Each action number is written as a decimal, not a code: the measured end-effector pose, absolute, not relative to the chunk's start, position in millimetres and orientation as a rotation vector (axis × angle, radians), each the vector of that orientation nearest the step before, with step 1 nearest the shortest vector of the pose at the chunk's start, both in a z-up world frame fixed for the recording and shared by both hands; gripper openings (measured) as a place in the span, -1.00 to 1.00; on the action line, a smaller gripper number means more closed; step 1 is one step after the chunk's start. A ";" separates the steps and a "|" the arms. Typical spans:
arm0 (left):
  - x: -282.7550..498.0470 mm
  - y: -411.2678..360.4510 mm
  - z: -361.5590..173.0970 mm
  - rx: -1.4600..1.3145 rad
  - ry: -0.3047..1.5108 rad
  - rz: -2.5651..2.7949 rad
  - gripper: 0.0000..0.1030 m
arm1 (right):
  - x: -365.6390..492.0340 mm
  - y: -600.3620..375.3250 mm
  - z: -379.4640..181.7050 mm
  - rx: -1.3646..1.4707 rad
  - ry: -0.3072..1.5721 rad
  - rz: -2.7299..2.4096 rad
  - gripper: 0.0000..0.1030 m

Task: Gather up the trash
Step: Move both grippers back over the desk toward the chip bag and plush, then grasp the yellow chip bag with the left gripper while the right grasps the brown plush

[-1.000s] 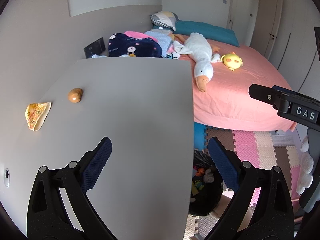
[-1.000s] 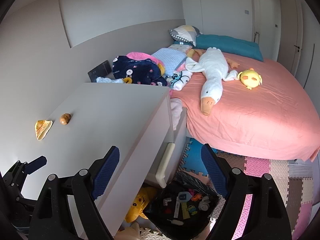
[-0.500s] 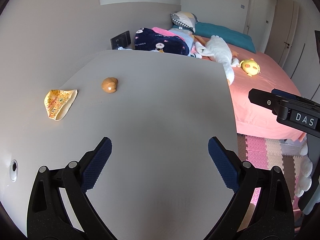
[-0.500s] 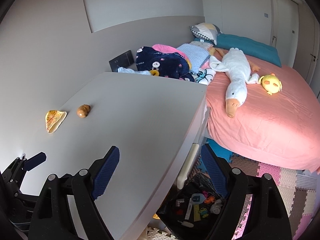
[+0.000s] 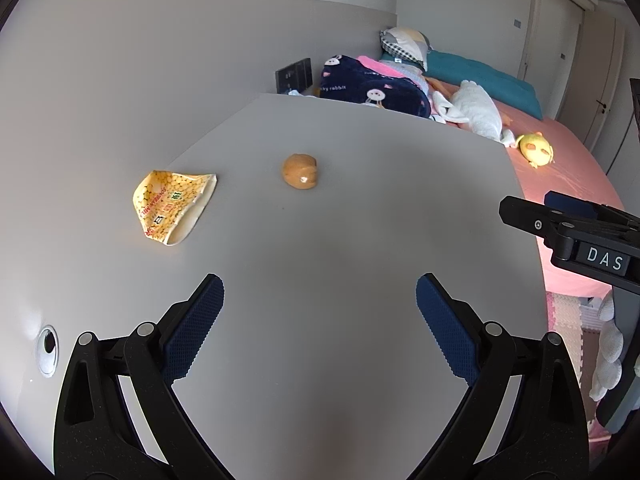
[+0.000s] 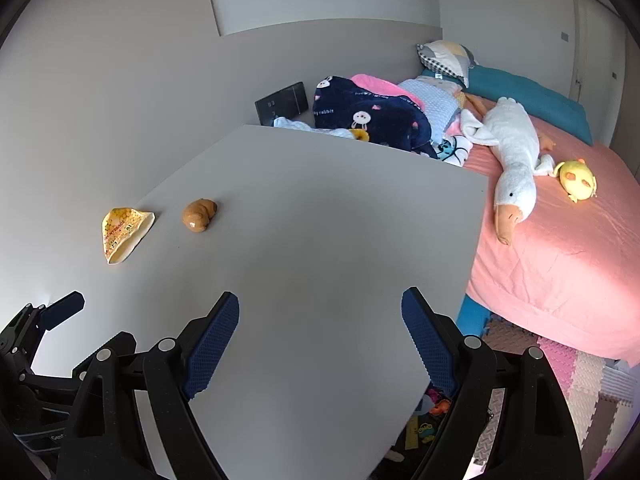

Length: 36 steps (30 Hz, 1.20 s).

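Observation:
A crumpled yellow snack wrapper [image 5: 172, 204] [image 6: 122, 232] lies on the grey desk [image 5: 360, 220] [image 6: 320, 220] near the wall. Just to its right sits a small brown lump [image 5: 300, 171] [image 6: 199, 214], like a bread roll or peel. My left gripper [image 5: 320, 292] hangs open over the desk, short of both items, nothing between its blue pads. My right gripper [image 6: 320, 304] is also open and empty, over the desk's near right part. Each gripper shows at the edge of the other's view.
A pink bed [image 6: 560, 248] with a white goose plush [image 6: 512, 152], a yellow plush [image 6: 576, 178] and piled blankets [image 6: 368, 114] stands right of the desk. A cable hole [image 5: 47, 350] is in the desk at left. Foam floor mats [image 6: 580, 380] and a dark bin of toys [image 6: 428, 420] lie below.
Both grippers have moved left over the desk toward the wall; the wrapper and brown lump now sit larger and nearer the middle. The bin under the desk has mostly left view. Jaws unchanged.

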<state>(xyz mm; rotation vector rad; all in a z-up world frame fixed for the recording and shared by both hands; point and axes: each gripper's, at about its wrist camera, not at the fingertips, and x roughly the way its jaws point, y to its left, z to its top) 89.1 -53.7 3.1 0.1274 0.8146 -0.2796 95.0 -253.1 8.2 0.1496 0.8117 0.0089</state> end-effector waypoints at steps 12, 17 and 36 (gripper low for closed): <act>131.5 10.4 -2.9 0.064 0.811 -0.139 0.81 | 144.7 -209.3 -7.3 0.143 0.848 0.080 0.63; 150.6 30.5 -8.3 0.034 0.818 -0.093 0.79 | 162.0 -191.2 -12.5 0.140 0.858 0.107 0.63; 218.5 75.7 -29.7 -0.019 0.866 -0.013 0.61 | 218.4 -138.0 -28.5 0.080 0.881 0.158 0.63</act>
